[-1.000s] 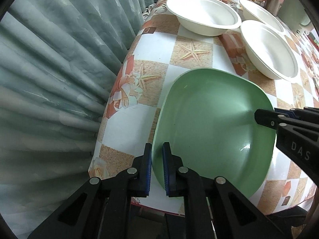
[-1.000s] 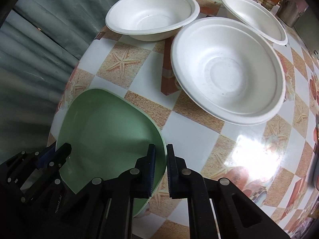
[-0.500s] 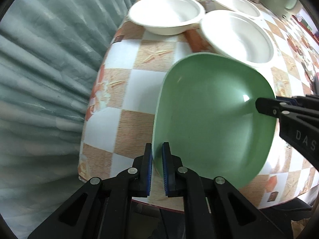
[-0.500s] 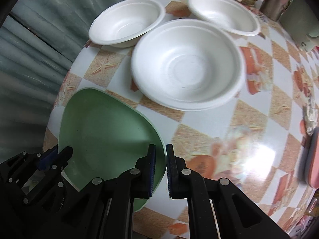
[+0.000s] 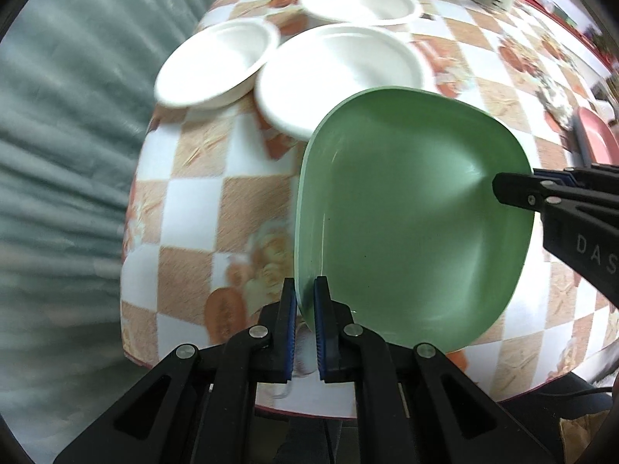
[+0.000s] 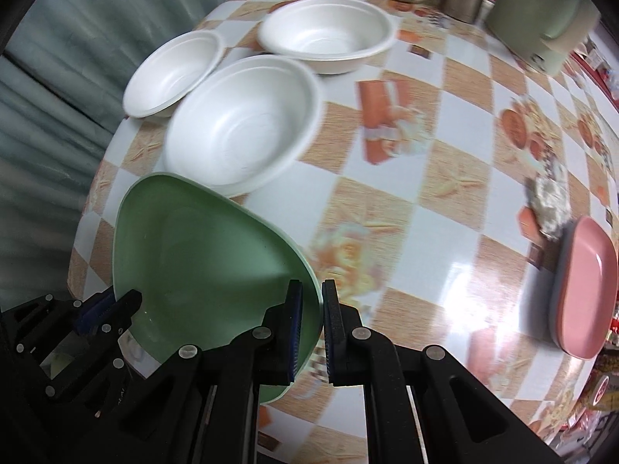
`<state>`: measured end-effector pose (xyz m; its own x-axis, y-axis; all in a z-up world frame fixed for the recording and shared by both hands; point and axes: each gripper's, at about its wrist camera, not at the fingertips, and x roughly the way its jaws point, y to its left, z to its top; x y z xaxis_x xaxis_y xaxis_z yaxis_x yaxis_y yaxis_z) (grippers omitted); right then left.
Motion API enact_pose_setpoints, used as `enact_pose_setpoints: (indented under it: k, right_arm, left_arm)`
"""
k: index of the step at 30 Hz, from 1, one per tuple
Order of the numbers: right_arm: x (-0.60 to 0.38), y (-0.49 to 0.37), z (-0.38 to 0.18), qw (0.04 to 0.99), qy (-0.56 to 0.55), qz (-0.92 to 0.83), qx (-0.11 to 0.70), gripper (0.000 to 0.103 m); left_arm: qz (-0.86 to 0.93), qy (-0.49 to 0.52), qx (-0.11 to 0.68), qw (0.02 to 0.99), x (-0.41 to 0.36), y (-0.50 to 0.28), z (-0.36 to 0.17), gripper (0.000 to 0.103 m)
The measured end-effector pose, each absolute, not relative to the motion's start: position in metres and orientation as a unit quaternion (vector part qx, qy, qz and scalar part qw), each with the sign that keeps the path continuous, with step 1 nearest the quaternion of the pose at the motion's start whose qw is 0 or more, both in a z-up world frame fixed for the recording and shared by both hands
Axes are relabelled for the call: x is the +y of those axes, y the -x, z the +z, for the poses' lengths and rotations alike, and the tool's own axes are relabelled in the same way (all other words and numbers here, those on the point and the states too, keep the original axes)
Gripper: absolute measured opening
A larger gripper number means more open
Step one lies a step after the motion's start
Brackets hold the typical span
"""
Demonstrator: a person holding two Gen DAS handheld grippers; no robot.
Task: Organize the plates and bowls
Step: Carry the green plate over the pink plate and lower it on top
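Note:
A green squarish plate (image 5: 410, 208) hangs above the checked tablecloth, held from both sides. My left gripper (image 5: 305, 290) is shut on its near left rim. My right gripper (image 6: 312, 294) is shut on the opposite rim of the green plate (image 6: 201, 255); in the left wrist view that gripper (image 5: 503, 187) reaches in from the right. Three white bowls stand beyond it: one at the left (image 6: 174, 73), one in the middle (image 6: 243, 123), one at the back (image 6: 325, 34). A pink plate (image 6: 584, 290) lies on a grey one at the right.
The table (image 6: 445, 154) is covered in an orange and white checked cloth; its edge drops to a grey-green curtain (image 5: 58, 154) on the left. A pale green jug (image 6: 541, 19), a metal cup (image 6: 462, 0) and other containers stand at the back.
Both grippers have carried the green plate across the table to the right, off the cloth. The white bowls have slid left in both views and the pink plate has come into sight.

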<state>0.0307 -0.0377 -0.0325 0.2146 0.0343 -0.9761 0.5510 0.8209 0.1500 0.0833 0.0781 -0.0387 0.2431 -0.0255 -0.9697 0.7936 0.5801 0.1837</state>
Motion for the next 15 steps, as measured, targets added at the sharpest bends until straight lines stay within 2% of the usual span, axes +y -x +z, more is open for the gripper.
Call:
enact_pose_setpoints:
  k: [15]
  right_arm:
    - [-0.124,0.055,-0.008,0.733,-0.282,-0.225,0.576,0.012]
  left_arm:
    - [-0.335,-0.383,0.511,0.693,-0.017,-0.009,-0.016,0.008]
